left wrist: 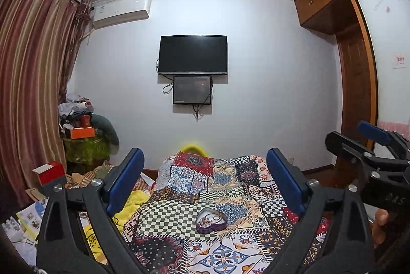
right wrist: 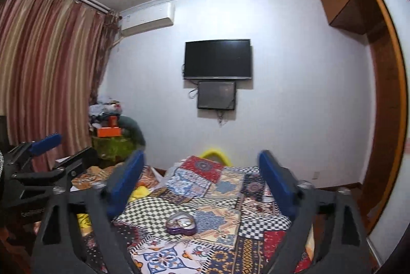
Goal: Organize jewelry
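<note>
Both our grippers, left (left wrist: 205, 181) and right (right wrist: 202, 181), gape empty; heart box (left wrist: 211, 220) at 6 o'clock could tip if we nudge it.

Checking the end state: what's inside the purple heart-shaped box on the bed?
The heart-shaped box sits lidless on the patchwork bedspread. Inside lies a tangle of thin chains and rings. Individual pieces are too small to tell apart, and the near wall hides part of the floor.
</note>
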Tool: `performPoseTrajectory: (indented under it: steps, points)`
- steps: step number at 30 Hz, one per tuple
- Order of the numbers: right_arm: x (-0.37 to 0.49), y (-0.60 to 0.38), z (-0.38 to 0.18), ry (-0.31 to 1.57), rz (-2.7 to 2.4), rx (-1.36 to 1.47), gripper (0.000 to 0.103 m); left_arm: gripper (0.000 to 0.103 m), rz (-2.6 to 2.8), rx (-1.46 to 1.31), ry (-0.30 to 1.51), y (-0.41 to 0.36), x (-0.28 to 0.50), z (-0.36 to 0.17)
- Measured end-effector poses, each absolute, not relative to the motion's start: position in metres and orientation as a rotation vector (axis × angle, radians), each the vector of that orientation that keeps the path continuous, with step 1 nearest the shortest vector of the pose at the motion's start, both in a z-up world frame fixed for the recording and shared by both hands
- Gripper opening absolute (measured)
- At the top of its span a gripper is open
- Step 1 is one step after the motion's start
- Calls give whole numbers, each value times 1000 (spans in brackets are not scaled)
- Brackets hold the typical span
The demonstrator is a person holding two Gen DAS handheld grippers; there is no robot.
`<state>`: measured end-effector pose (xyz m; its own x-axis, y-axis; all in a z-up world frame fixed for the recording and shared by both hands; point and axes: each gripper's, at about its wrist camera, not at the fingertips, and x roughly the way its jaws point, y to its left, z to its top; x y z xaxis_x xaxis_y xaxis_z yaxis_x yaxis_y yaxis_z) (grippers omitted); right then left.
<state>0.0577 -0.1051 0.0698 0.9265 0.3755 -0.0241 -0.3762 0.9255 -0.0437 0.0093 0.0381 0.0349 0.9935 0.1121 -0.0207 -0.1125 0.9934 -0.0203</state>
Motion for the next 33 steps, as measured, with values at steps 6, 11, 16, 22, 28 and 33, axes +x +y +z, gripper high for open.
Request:
performPoseTrajectory:
  steps: [6, 11, 16, 22, 28, 33]
  points:
    - [56, -107, 74, 31, 390, -37, 100, 97, 114, -29, 30, 35, 3, 32]
    - [51, -114, 71, 47, 399, -34, 100, 97, 113, -37, 34, 36, 3, 31]
    - [46, -118, 66, 59, 403, -36, 100, 97, 115, -37, 41, 35, 4, 28]
    - [42, -123, 59, 76, 405, -40, 100, 97, 115, -47, 55, 38, 9, 26]
    - [45, -125, 56, 102, 410, -32, 100, 97, 118, -46, 65, 38, 11, 23]
    - [45, -125, 57, 112, 413, -30, 100, 97, 118, -47, 72, 39, 12, 23]
